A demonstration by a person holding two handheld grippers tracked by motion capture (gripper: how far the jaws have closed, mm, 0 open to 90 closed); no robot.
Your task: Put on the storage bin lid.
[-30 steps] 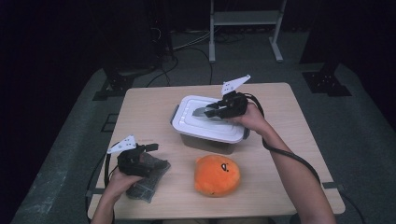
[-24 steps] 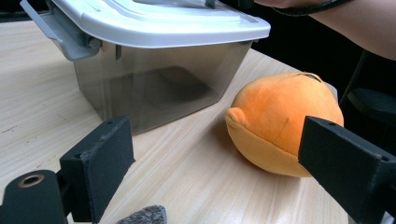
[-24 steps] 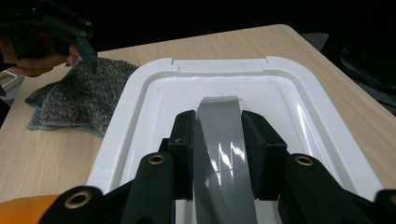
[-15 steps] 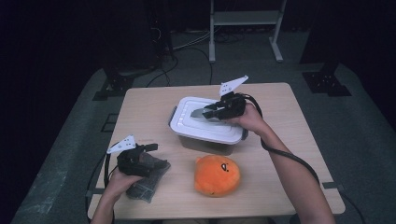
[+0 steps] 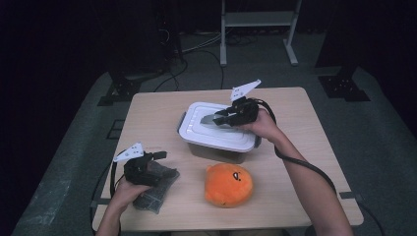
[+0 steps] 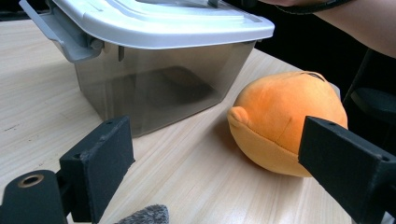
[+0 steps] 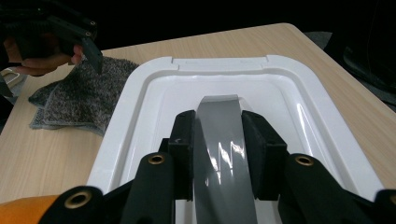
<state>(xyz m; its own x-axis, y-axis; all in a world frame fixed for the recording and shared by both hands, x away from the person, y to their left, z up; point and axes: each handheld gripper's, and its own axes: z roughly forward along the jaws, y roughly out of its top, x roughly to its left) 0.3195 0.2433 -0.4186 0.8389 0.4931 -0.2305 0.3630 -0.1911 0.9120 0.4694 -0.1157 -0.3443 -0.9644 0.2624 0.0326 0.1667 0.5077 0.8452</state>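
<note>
the plush toy (image 7: 28, 207) is cut off at the right gripper view's bottom corner.

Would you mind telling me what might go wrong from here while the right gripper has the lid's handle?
1. The right gripper pinches only the narrow grey handle of the white lid; the smooth handle could slip out when lifted.
2. A side latch hangs at the box; if the lid sticks, the whole box may rise or tip.
3. The orange plush toy lies close in front of the box and could get knocked.
</note>
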